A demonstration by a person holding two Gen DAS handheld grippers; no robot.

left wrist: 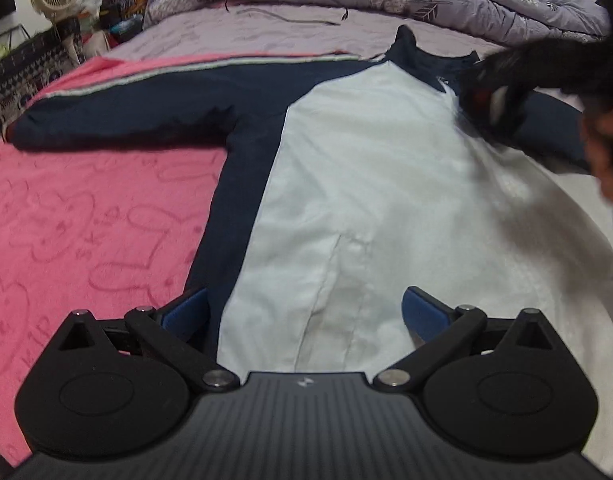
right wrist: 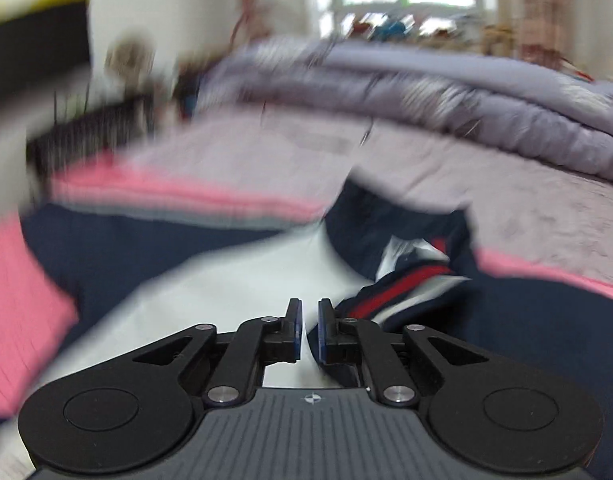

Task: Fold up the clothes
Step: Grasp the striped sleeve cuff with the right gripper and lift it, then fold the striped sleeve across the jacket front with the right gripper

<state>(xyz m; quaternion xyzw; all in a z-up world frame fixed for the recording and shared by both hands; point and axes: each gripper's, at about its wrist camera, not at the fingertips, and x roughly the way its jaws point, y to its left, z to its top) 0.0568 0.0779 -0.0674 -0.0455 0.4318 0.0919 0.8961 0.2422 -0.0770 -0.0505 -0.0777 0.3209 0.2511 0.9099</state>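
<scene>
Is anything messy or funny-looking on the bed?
A little. The jacket lies flat, one sleeve stretched out straight, but its other sleeve is bunched up beside the collar. A thin dark cord also lies loose on the purple sheet.

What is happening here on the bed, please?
A person is folding a navy and white jacket spread flat on a pink blanket. The left gripper is open over the white hem, holding nothing. The right gripper is near the collar, with its jaws almost closed; the blurred picture does not show whether it holds cloth. One sleeve lies straight out, not yet folded.
</scene>
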